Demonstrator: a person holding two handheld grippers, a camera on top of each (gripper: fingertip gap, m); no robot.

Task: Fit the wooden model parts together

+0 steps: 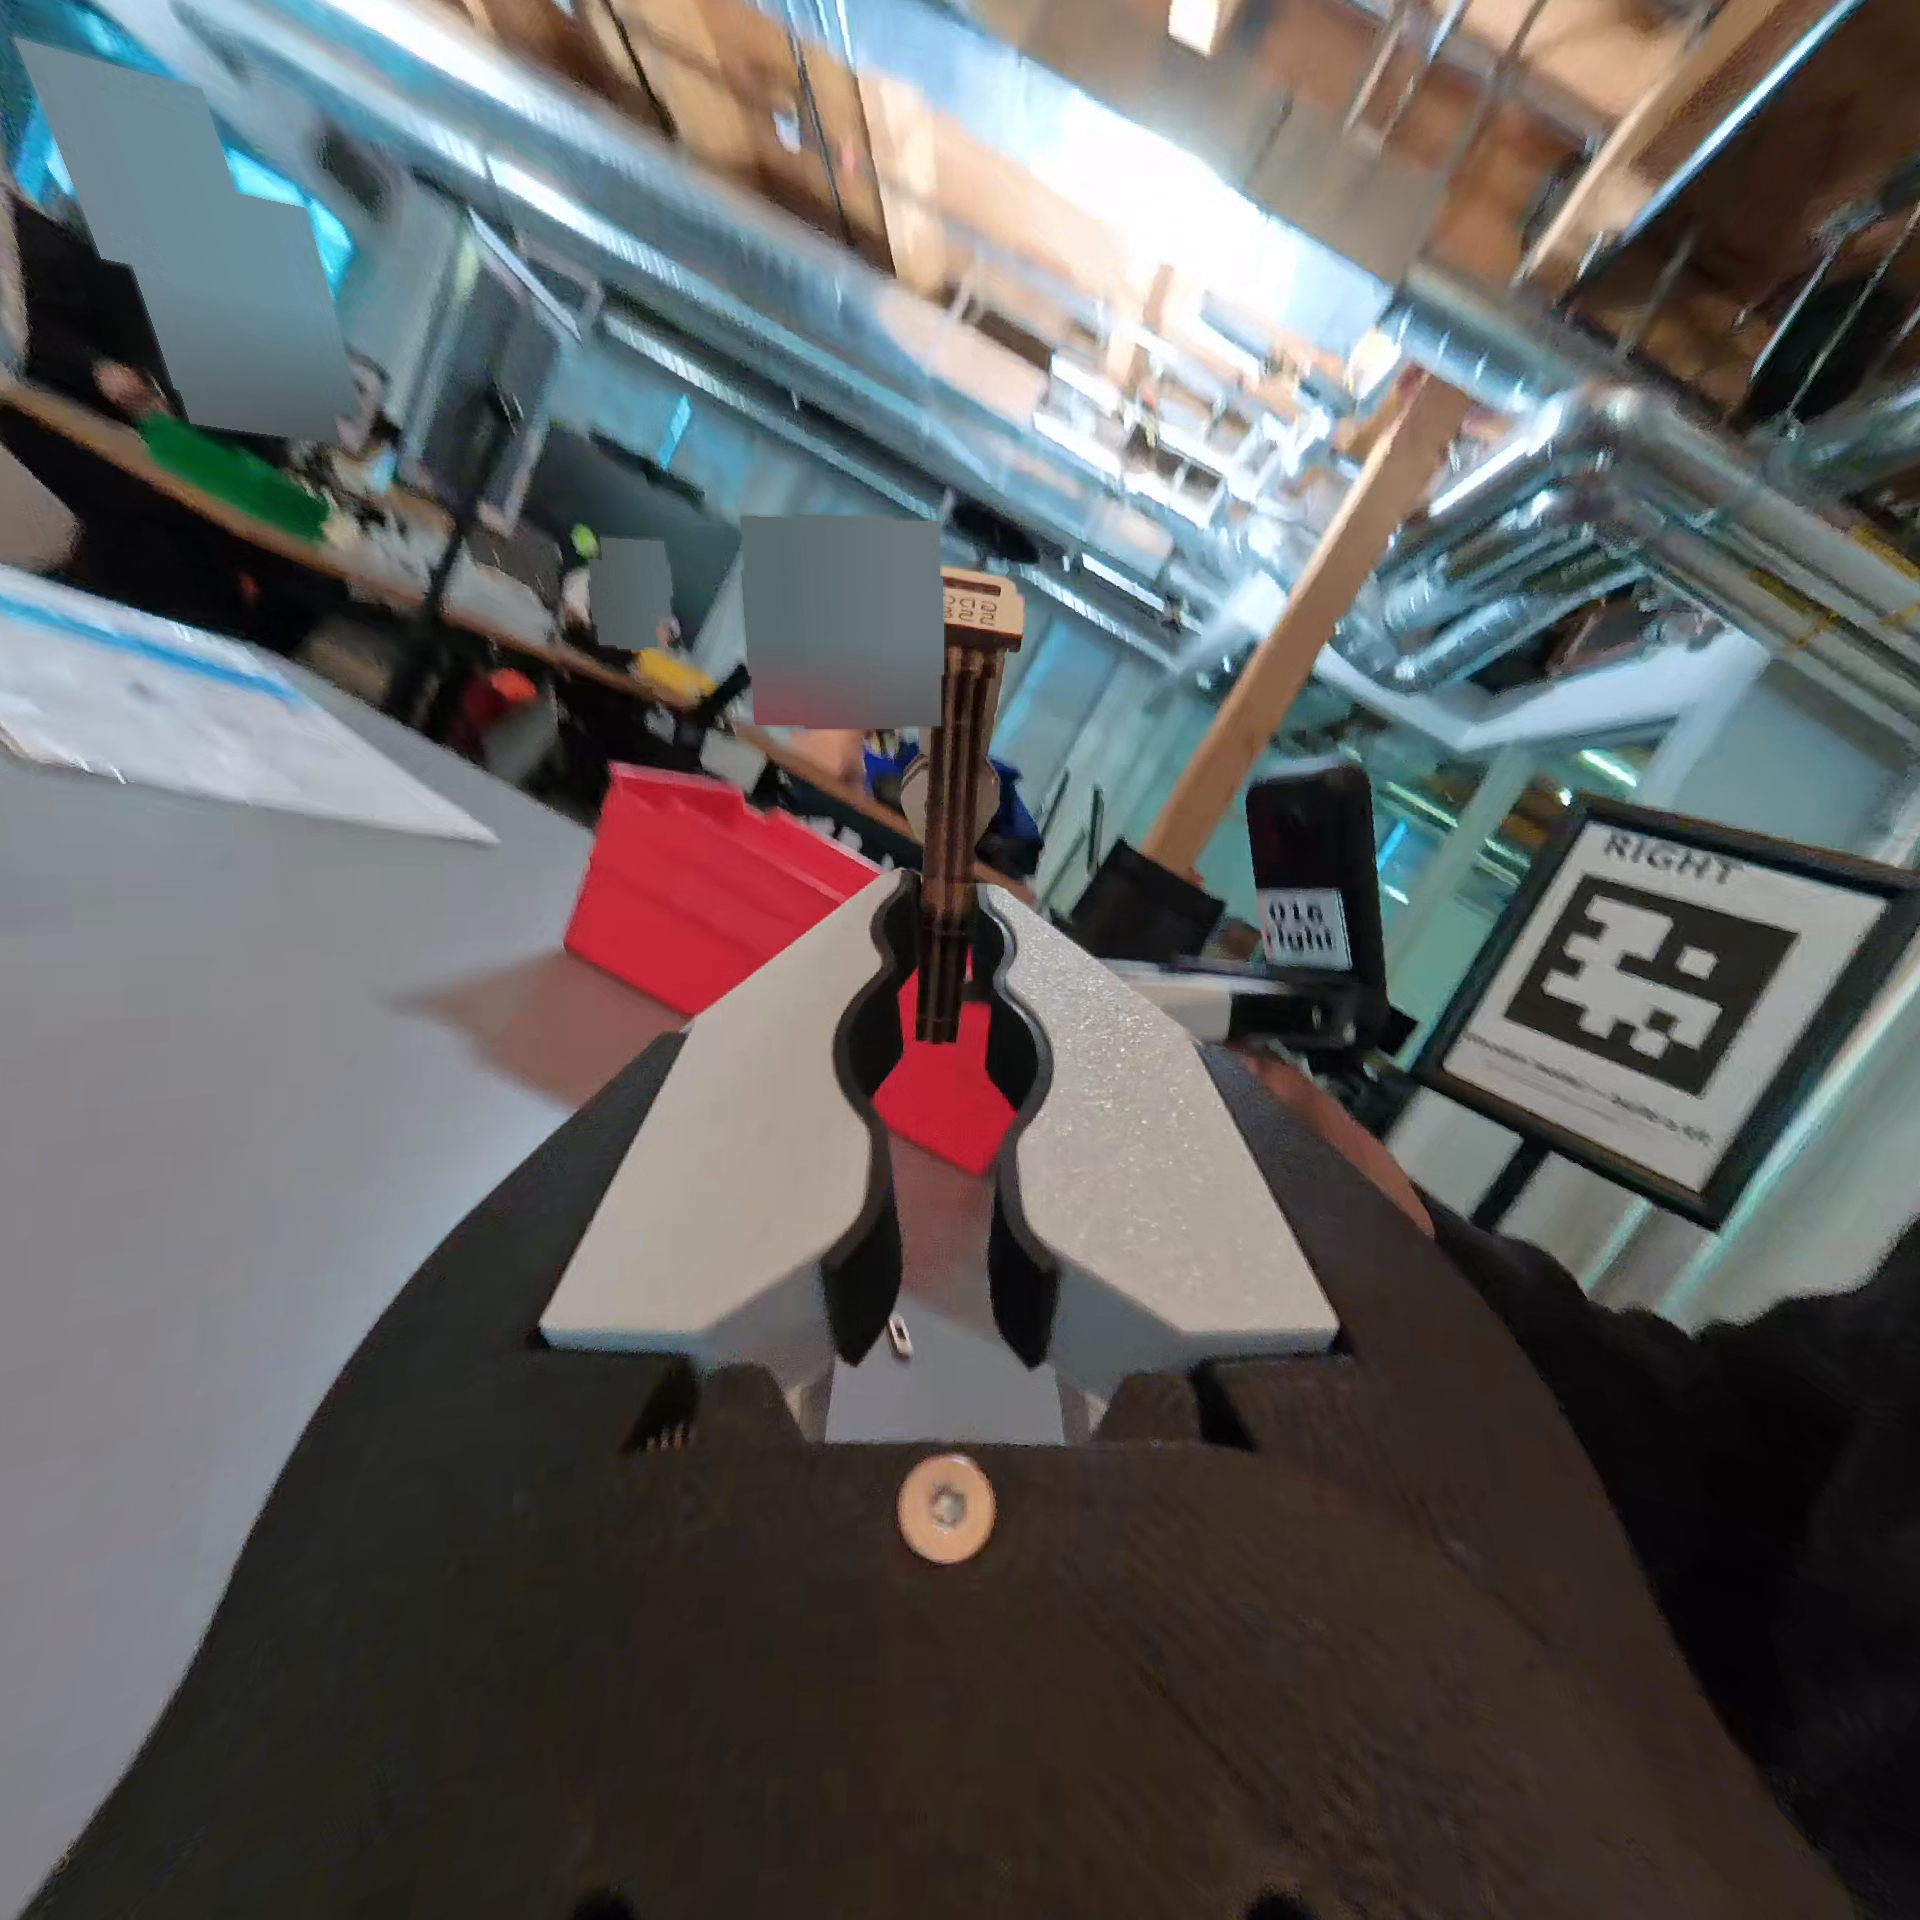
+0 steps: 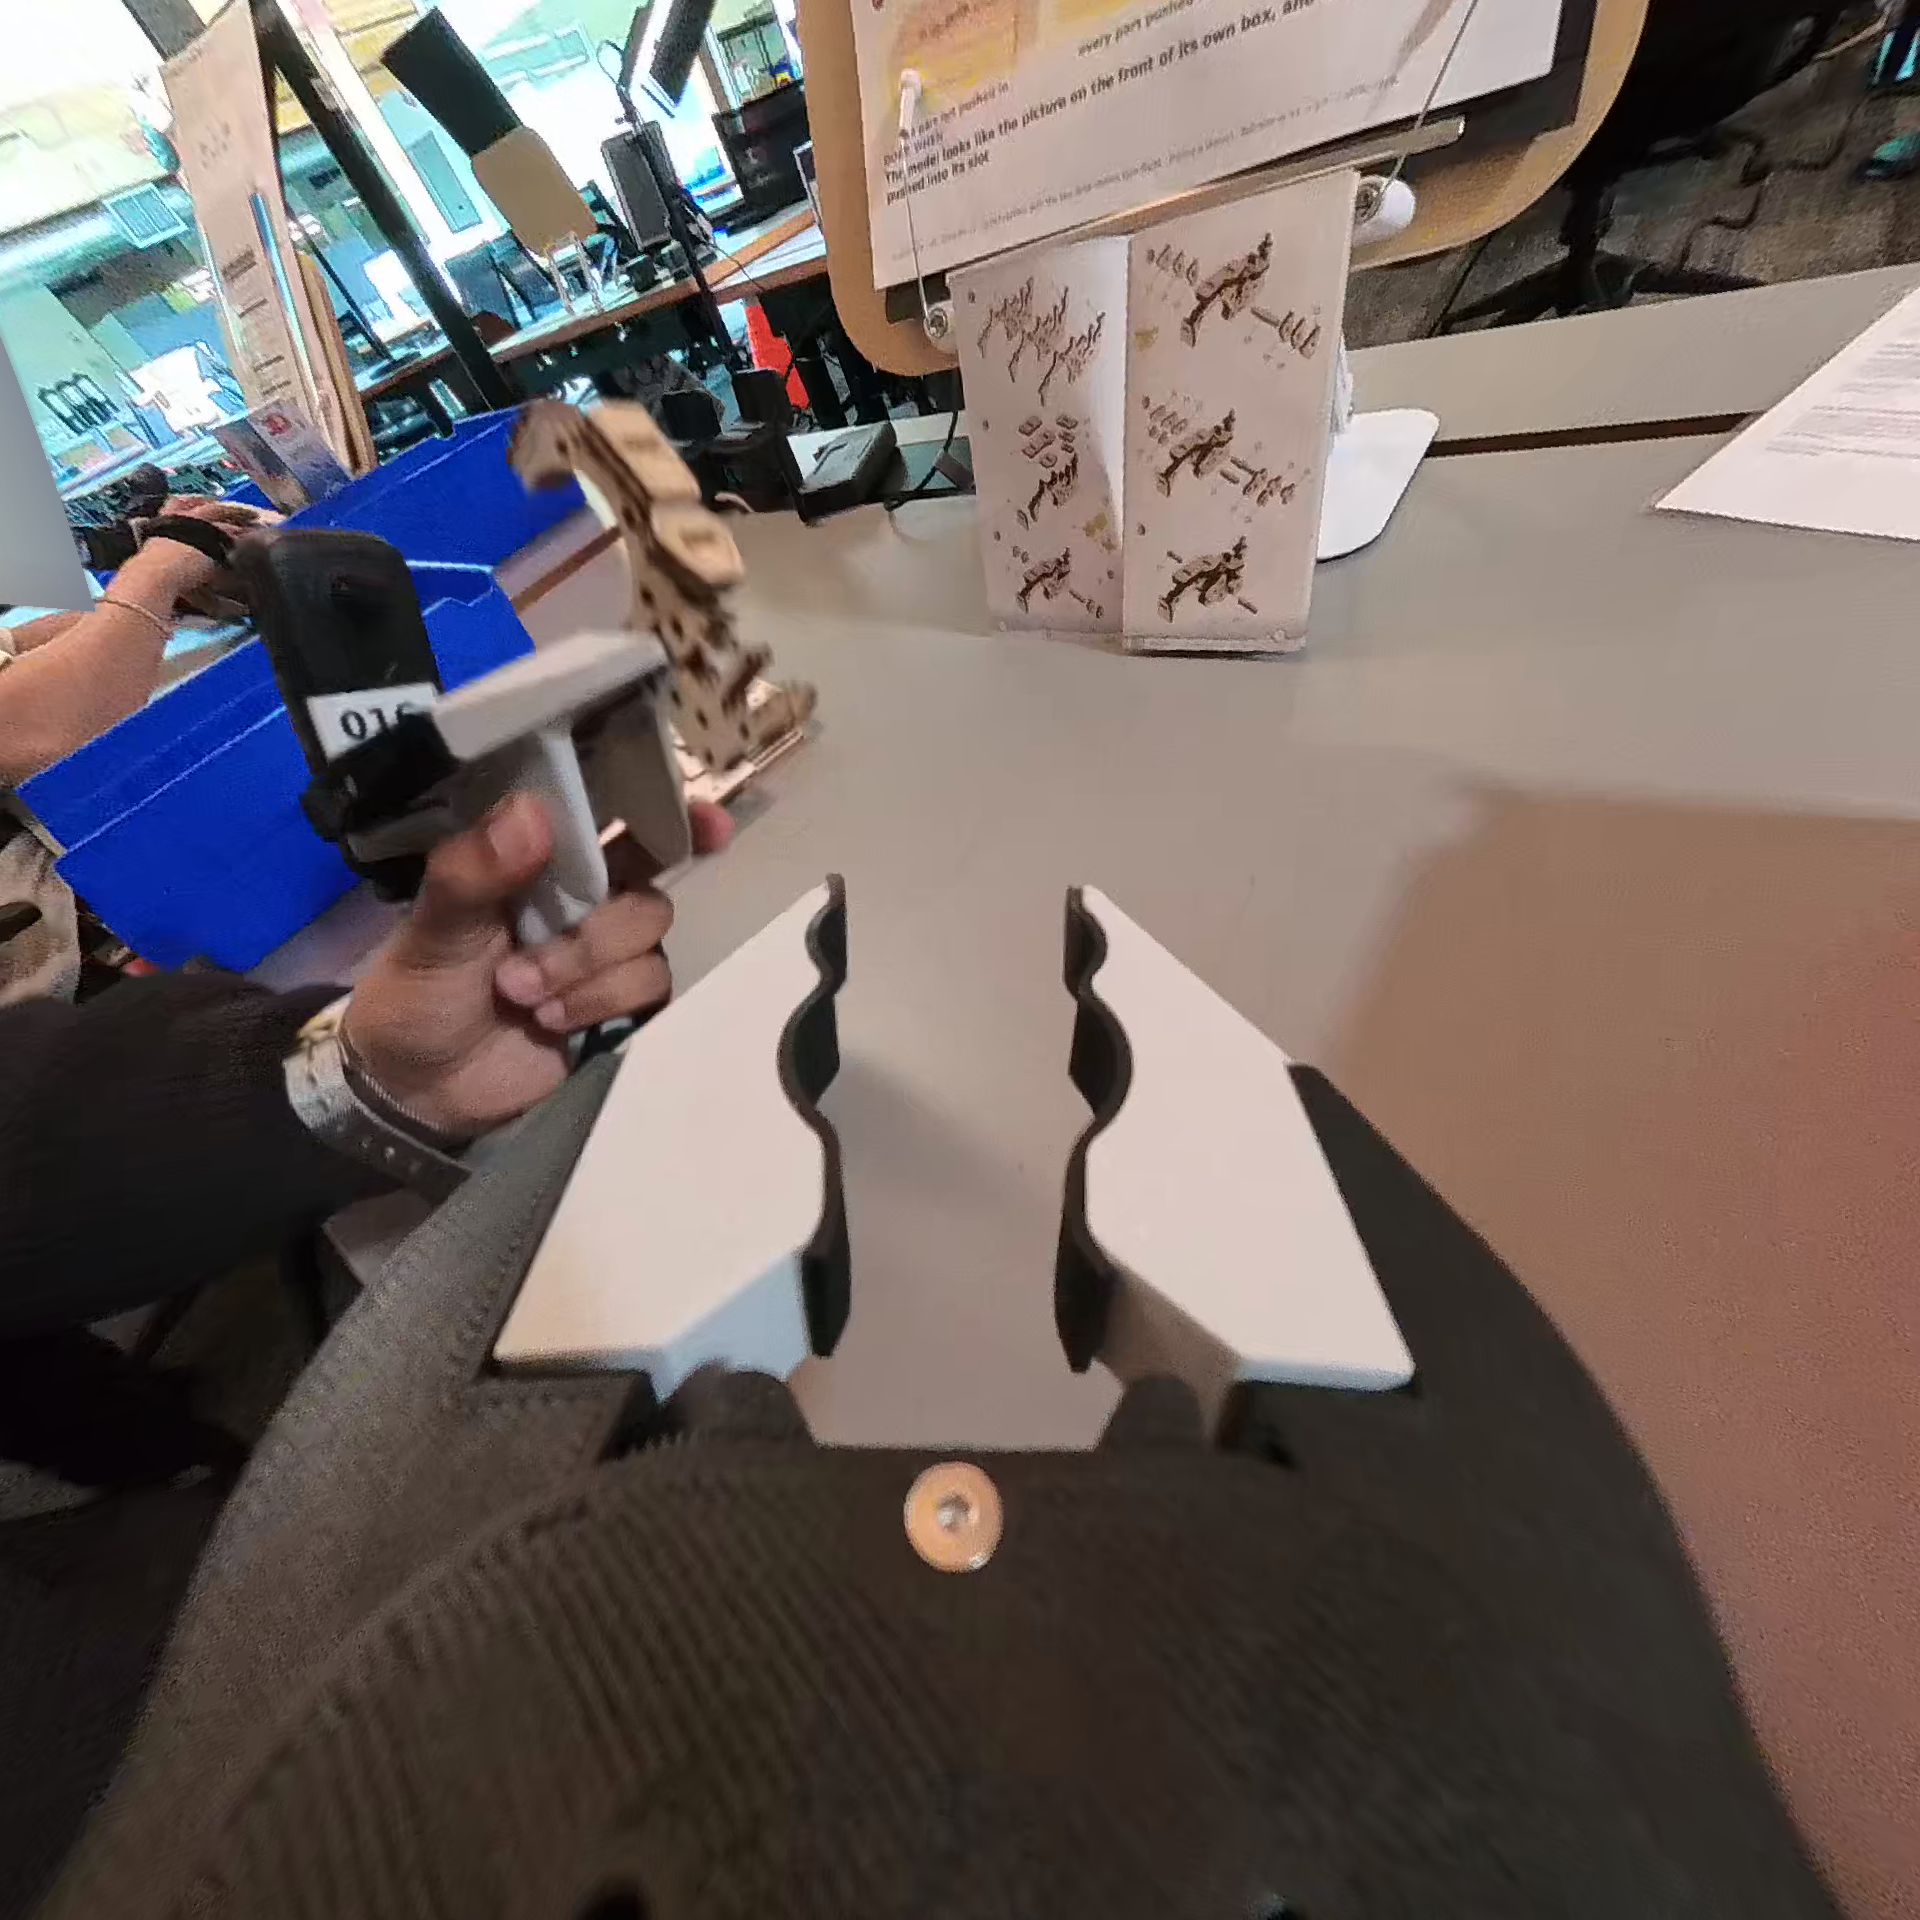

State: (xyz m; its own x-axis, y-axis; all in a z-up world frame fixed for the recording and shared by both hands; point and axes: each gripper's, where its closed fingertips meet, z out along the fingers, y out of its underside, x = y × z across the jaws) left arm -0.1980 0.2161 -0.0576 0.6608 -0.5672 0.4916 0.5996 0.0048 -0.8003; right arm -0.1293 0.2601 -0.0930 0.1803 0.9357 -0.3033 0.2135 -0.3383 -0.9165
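My left gripper (image 1: 945, 914) is shut on a wooden model part (image 1: 961, 790). The part is seen edge-on as stacked thin plywood layers and sticks up past the fingertips, held off the table. In the right wrist view the same gripper (image 2: 675, 717) is at the left, held by a hand (image 2: 488, 987). There the wooden model (image 2: 665, 561) shows as a tall curved piece with holes and slots, blurred. My right gripper (image 2: 956, 904) is open and empty, low over the grey table (image 2: 1143, 748), to the right of the left one.
A red bin (image 1: 717, 883) lies beyond the left gripper. Blue bins (image 2: 239, 790) stand at the left. A folded instruction sheet with assembly drawings (image 2: 1143, 447) stands under a board on a stand. A paper sheet (image 2: 1829, 416) lies far right, and a brown mat (image 2: 1610, 1143) near right. Tip to tip, the grippers are about 10 centimetres apart.
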